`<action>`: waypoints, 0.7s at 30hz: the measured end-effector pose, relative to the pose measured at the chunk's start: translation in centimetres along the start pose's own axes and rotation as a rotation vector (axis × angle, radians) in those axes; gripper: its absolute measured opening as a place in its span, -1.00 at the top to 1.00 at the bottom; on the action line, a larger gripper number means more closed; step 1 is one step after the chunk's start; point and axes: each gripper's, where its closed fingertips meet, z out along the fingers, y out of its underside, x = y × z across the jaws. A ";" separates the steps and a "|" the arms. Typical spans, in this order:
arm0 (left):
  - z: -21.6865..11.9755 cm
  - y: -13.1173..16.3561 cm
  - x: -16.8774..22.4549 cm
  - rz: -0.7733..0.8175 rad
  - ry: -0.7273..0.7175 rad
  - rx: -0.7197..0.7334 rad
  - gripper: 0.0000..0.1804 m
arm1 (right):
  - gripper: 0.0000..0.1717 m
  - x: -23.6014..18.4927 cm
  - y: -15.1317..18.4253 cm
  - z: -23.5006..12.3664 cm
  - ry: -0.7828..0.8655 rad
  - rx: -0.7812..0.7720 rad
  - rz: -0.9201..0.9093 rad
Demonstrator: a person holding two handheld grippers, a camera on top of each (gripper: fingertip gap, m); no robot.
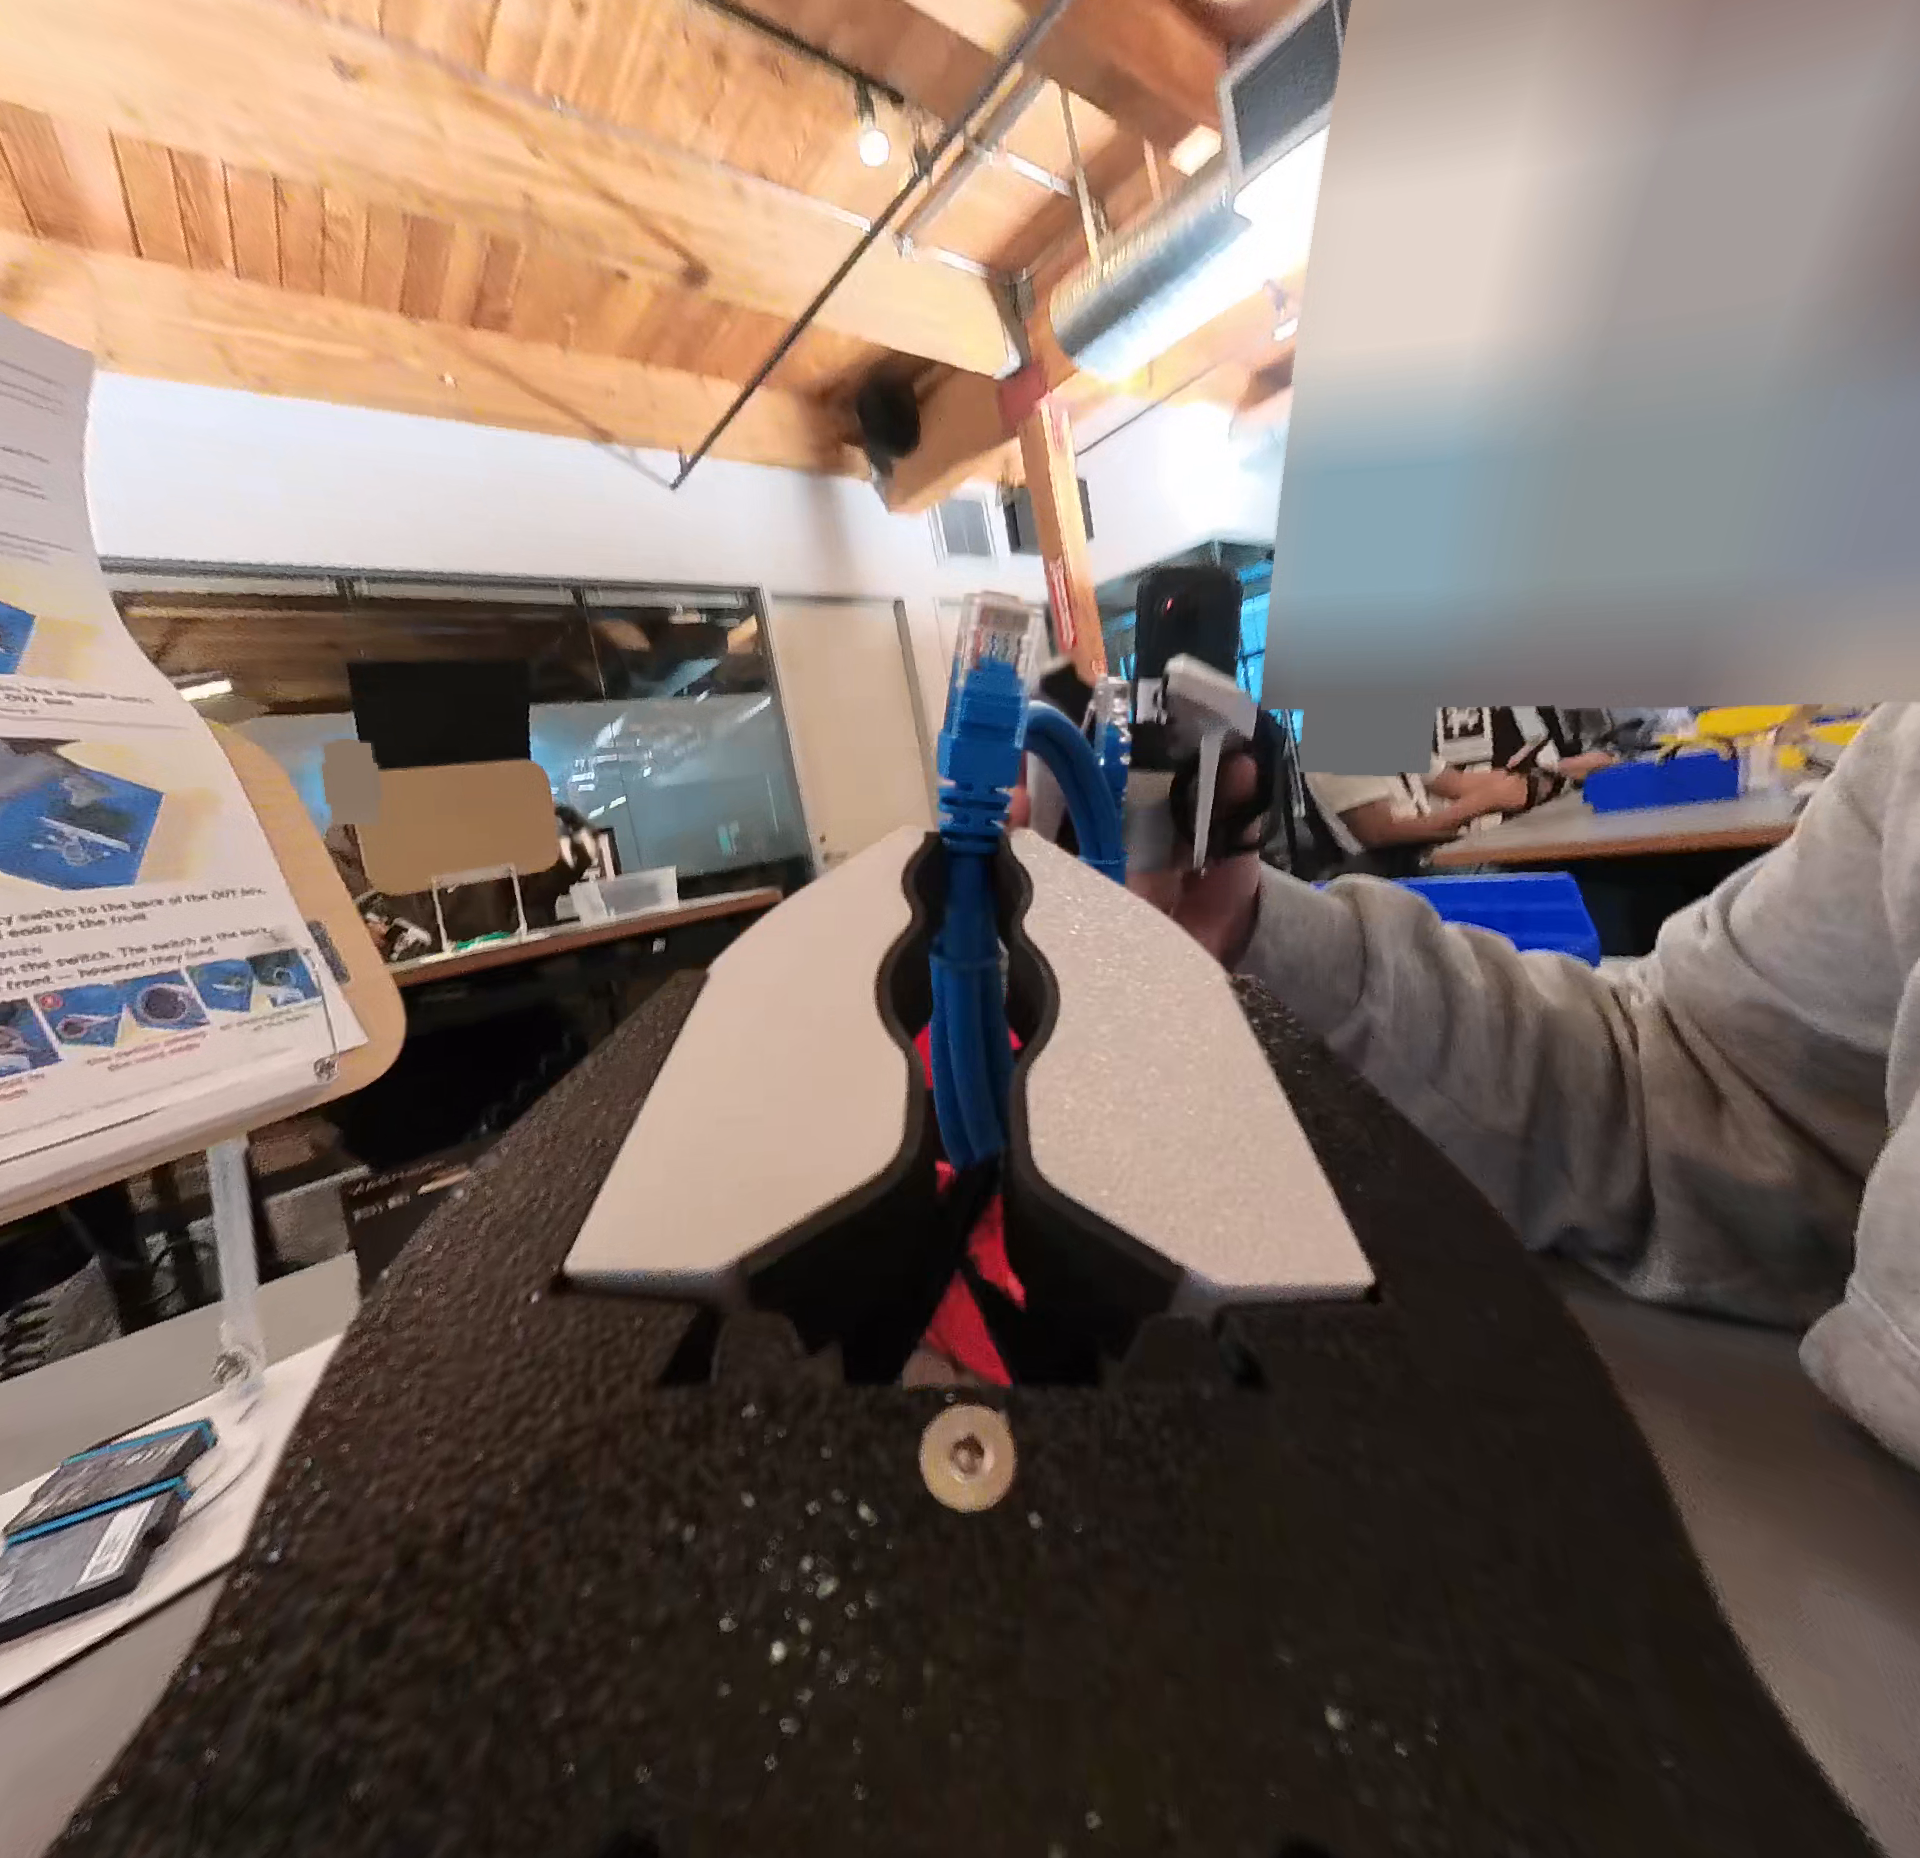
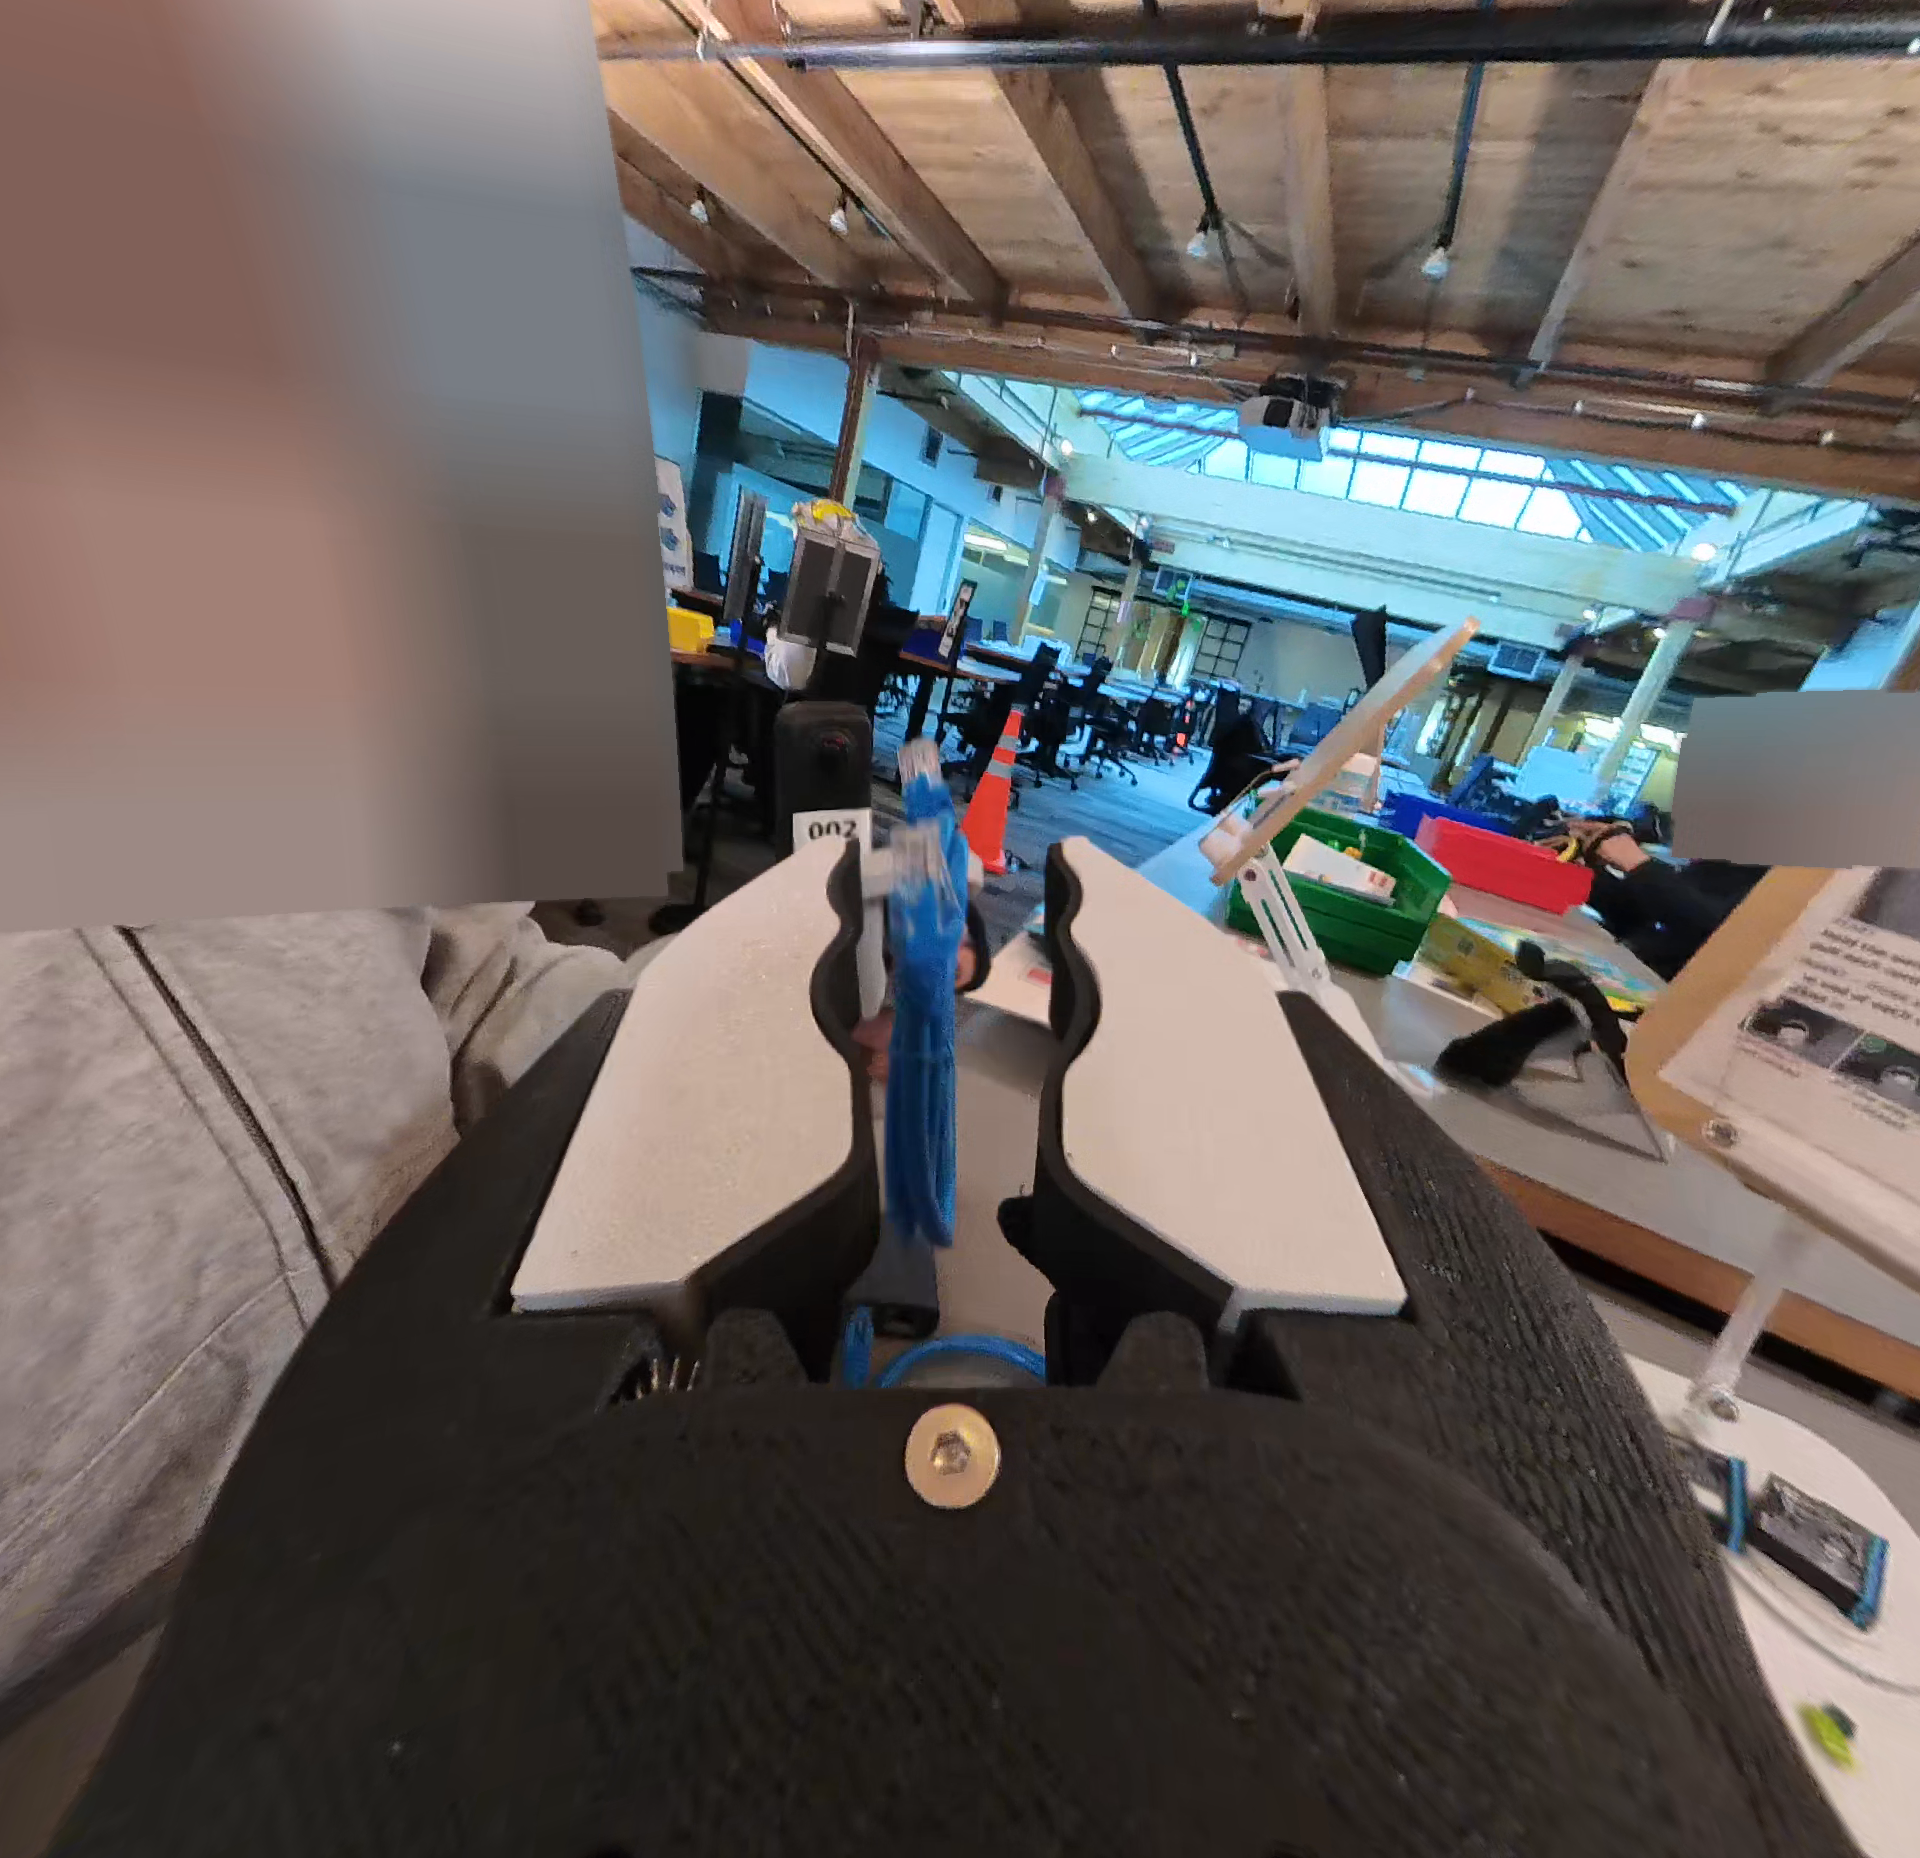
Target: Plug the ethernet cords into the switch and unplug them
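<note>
Holding a bundled blue ethernet cord [image 1: 971, 935] upright, clear of the table.

Left gripper [image 1: 968, 873] pinches the bundle just below the boot, pads pressing both sides, so a clear plug [image 1: 995, 636] stands free. Right gripper [image 2: 954, 904] has its jaws spread about the cord [image 2: 920, 1060]; the right-hand pad stands clear. No switch shows.

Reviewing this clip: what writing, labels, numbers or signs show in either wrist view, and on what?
I don't transcribe writing; these things bear it:
Instruction sheet on the wooden board: printed text with photos, partly legible.
Red sign on the wooden post: blurred.
White tag on the black camera: short, legible.
Second sheet, right wrist view: blurred.
Black boxes: too small.
</note>
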 end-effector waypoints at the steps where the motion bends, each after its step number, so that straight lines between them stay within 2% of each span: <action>1: 0.0 -0.3 -0.1 -0.009 -0.003 0.030 0.90 | 0.63 -0.1 0.4 0.3 -0.003 -0.017 0.000; 5: 0.0 -1.3 -0.3 -0.025 -0.018 0.126 0.91 | 0.65 -0.8 0.9 1.6 -0.029 -0.017 0.029; 14: 0.1 -1.1 0.7 -0.007 0.012 0.158 0.90 | 0.88 -1.3 1.3 2.7 -0.043 -0.010 0.066; 19: -0.1 -0.1 0.4 -0.082 0.030 0.085 0.86 | 0.88 -1.1 2.0 2.7 -0.008 -0.073 -0.029; 21: -0.8 0.9 -0.4 -0.072 0.012 -0.018 0.70 | 0.89 -0.6 2.5 2.6 0.045 -0.126 -0.102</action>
